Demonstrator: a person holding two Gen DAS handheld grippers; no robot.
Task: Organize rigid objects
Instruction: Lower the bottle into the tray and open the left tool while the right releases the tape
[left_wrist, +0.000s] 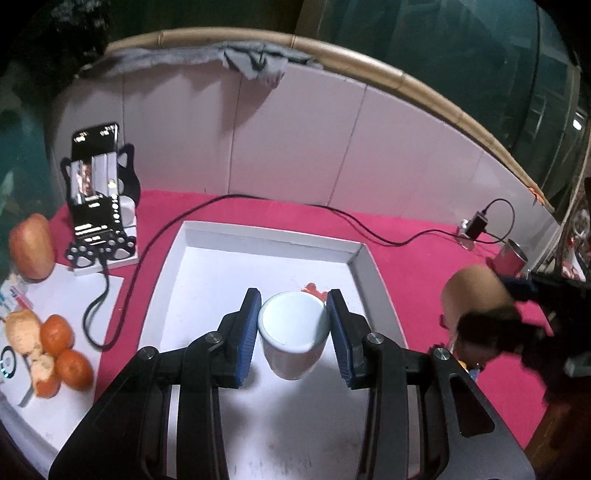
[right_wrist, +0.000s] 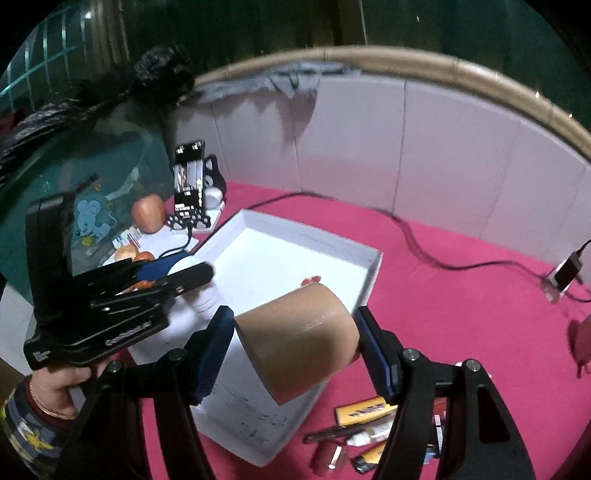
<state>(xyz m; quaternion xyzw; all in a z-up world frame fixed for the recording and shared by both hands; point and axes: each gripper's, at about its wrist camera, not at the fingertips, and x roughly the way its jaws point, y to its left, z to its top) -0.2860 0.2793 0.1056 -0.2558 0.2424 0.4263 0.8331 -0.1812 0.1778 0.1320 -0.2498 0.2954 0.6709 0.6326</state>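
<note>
A white cup (left_wrist: 293, 334) stands upright in the white tray (left_wrist: 266, 236). My left gripper (left_wrist: 292, 325) straddles it, blue pads close on both sides; a thin gap shows on the left, so contact is unclear. My right gripper (right_wrist: 295, 347) is shut on a tan cup (right_wrist: 299, 350), held tilted on its side above the tray's right edge (right_wrist: 373, 273). The tan cup also shows in the left wrist view (left_wrist: 474, 291), right of the tray. The left gripper shows in the right wrist view (right_wrist: 177, 273) over the white cup (right_wrist: 207, 301).
A phone on a stand (left_wrist: 98, 195), an apple (left_wrist: 31, 245) and oranges (left_wrist: 64, 350) lie left of the tray. A black cable (left_wrist: 258, 199) crosses the pink cloth to a charger (left_wrist: 476, 225). A red can (left_wrist: 513, 258) stands at right. Small packets and tubes (right_wrist: 365, 432) lie near the tray.
</note>
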